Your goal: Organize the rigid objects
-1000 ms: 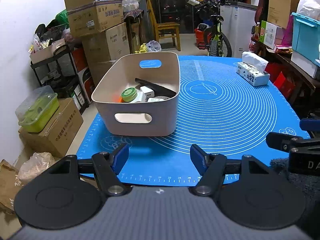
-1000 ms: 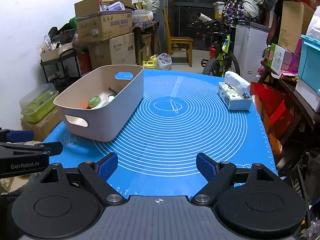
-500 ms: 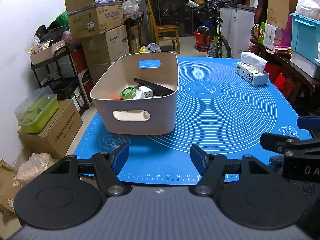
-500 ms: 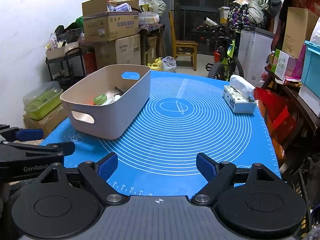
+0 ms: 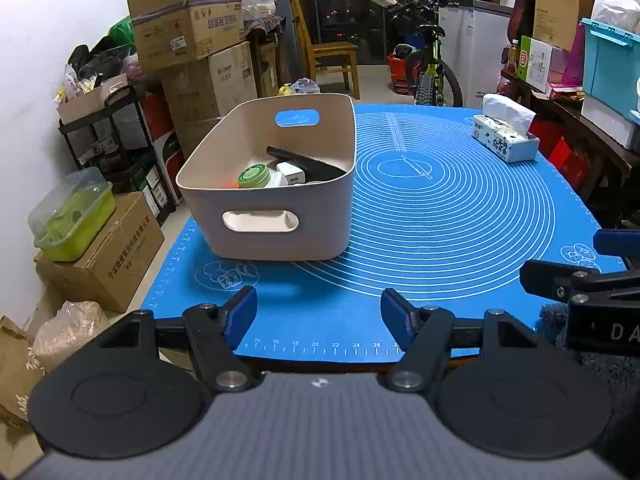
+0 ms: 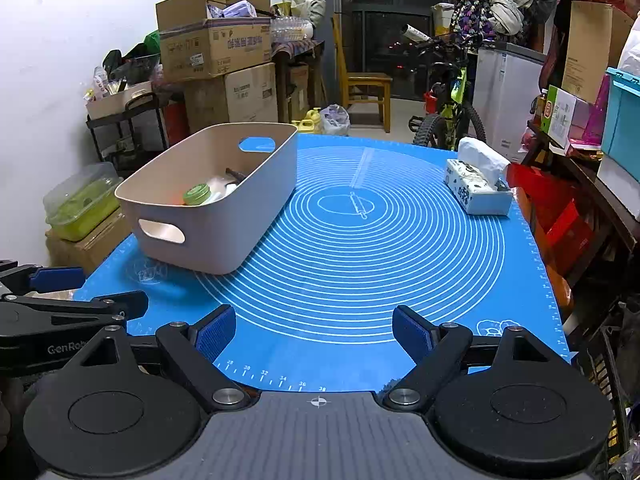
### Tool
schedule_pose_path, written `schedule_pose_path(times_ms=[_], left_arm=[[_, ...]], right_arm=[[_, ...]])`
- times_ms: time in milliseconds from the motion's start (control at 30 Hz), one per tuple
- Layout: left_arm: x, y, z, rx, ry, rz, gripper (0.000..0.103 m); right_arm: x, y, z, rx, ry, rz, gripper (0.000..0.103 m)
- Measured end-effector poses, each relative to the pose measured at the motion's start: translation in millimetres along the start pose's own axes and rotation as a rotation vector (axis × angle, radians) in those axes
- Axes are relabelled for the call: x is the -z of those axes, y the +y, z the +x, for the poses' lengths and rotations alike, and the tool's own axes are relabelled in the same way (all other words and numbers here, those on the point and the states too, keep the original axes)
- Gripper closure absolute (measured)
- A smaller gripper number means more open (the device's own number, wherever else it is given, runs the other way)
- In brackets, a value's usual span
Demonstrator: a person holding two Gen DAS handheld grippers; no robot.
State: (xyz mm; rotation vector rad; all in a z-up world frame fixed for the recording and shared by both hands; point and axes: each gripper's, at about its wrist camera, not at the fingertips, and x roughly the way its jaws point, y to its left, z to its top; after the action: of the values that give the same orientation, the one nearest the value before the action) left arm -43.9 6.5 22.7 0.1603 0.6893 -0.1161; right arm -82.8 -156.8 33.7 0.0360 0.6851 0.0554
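A beige bin point(image 5: 280, 236) point(image 6: 224, 240) with cut-out handles stands on the left part of the blue mat point(image 5: 440, 220) point(image 6: 360, 264). Inside it lie a green-lidded jar point(image 5: 253, 176) point(image 6: 197, 194), a white charger point(image 5: 291, 173) and a black tool point(image 5: 308, 164). My left gripper point(image 5: 319, 314) hovers open over the mat's near edge, in front of the bin, with nothing between its fingers. My right gripper point(image 6: 314, 332) is open and empty too, over the near edge right of the bin. Each gripper shows at the edge of the other's view.
A tissue box point(image 5: 505, 140) point(image 6: 478, 192) sits at the mat's far right. Cardboard boxes point(image 5: 188, 20), a black shelf point(image 5: 116, 140) and a green lidded container point(image 5: 72, 216) crowd the floor to the left. A bicycle point(image 6: 452, 108) and a wooden chair point(image 6: 364, 84) stand beyond the table.
Both views have shifted slightly; the bin and tissue box sit a little differently in frame. Both grippers stay open and empty, and nothing on the mat has moved.
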Motion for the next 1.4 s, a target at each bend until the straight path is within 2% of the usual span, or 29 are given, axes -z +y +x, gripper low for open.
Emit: schedule_pose_path(times_ms=[1400], left_arm=[[0.3,3.6,1.6,0.012,0.008,-0.016,0.032]], right_arm=[[5.6,8.3,8.1,-0.006,0.015,-0.003,0.016]])
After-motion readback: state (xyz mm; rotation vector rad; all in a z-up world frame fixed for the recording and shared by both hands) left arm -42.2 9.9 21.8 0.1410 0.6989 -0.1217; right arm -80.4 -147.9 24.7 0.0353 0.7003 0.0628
